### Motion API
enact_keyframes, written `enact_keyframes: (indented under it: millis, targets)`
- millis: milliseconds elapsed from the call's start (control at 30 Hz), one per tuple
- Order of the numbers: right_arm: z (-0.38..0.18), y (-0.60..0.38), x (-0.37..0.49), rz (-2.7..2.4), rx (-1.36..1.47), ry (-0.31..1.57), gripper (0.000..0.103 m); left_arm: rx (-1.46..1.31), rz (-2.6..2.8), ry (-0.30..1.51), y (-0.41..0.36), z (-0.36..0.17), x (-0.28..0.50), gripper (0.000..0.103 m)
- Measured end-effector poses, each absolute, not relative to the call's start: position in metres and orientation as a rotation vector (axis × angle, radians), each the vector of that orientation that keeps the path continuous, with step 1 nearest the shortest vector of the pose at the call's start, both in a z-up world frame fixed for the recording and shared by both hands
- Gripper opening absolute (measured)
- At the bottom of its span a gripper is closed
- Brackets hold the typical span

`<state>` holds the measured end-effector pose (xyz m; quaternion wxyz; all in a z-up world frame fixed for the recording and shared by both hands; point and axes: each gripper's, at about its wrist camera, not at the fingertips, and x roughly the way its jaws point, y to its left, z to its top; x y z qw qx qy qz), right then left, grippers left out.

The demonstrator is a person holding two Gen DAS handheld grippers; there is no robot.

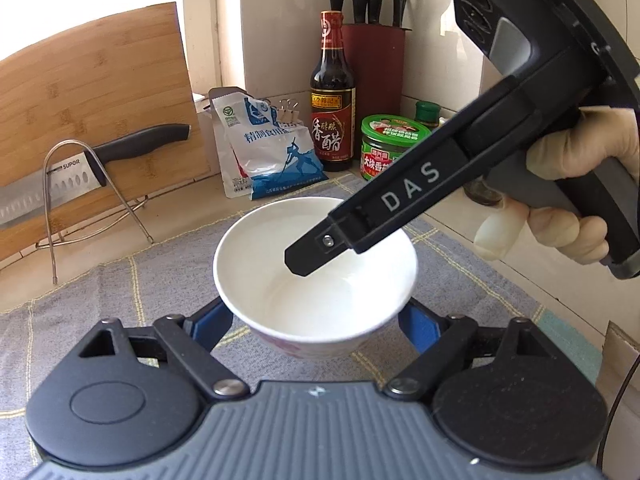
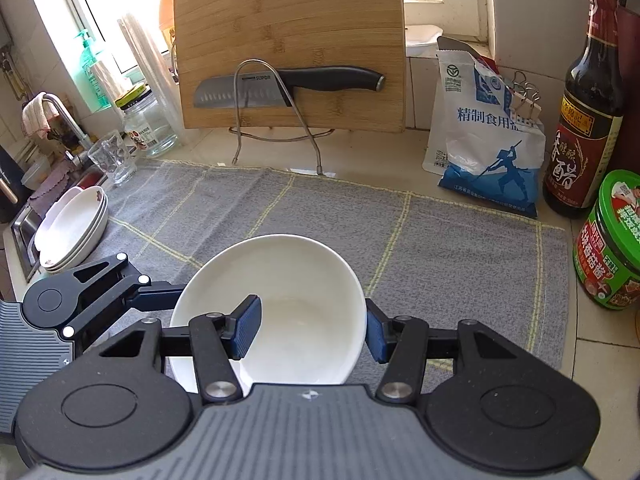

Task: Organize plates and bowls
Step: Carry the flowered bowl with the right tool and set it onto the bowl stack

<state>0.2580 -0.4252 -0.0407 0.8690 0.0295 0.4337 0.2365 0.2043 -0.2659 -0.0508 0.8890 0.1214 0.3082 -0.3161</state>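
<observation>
The left gripper [image 1: 316, 320] clamps the white bowl [image 1: 316, 272] by its outer wall above the grey mat [image 1: 120, 300], and the right gripper [image 2: 314, 330] pinches its rim. Behind the mat's far edge, a "SUPOR" knife [image 2: 280, 84] rests against a cutting board [image 2: 288, 20]; "DAS" marks the right gripper's finger.

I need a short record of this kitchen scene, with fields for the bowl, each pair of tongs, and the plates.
bowl: white bowl, empty, over the grey cloth
left tongs: pads against two opposite outer sides of the bowl
right tongs: shut on the bowl's wall, one pad inside, one outside
plates: stack of plates, white, at the cloth's left edge
behind: knife on a wire rack, in front of the bamboo board
</observation>
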Motion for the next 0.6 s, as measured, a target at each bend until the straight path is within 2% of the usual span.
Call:
enact_keyframes:
  millis: [600]
  targets:
    - [-0.010,-0.330,0.201,0.482,0.087,0.907,0.059,0.259,-0.668,0.625,-0.171,-0.008,0.147,0.089]
